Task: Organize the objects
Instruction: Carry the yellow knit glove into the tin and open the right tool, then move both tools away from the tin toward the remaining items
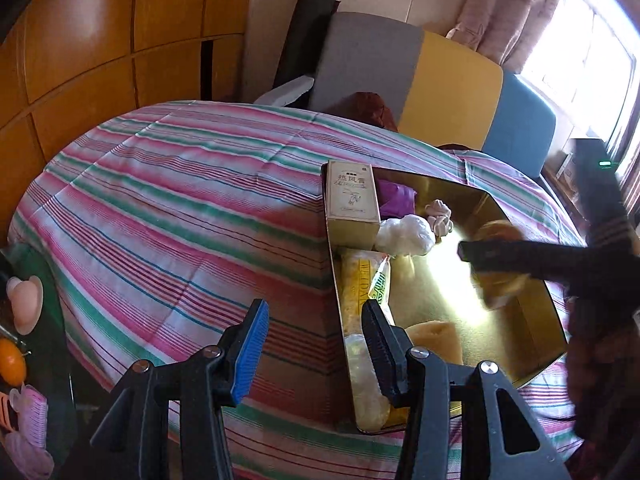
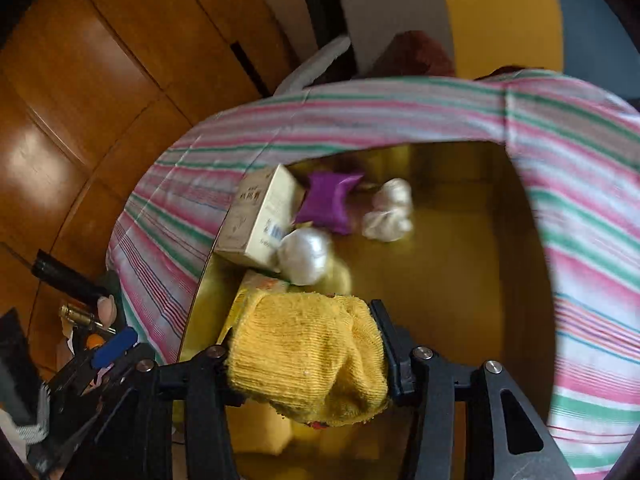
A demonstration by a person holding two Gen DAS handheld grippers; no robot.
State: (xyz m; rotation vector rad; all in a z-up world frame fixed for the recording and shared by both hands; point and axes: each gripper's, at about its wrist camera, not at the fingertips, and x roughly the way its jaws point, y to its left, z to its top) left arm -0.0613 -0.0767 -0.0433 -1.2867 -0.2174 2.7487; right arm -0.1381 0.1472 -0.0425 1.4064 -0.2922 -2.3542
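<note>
R gripper (image 2: pixel 304 356) clamped on yellow cloth (image 2: pixel 308 356), over gold box (image 2: pixel 440 280) for drop-in; L gripper (image 1: pixel 316 344) jaws apart, empty, near box's left wall.

Sitting in the one gold tray (image 2: pixel 460 280) I am counting one cream box (image 2: pixel 260 216), one purple pouch (image 2: pixel 330 202), two white bundles (image 2: pixel 306 254), and one yellow packet (image 1: pixel 362 280). One yellow cloth (image 2: pixel 308 360) is hanging over it, between two gripper fingers.

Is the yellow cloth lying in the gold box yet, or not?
Not yet. The yellow cloth is bunched between the right tool's fingers, held above the gold box.
</note>
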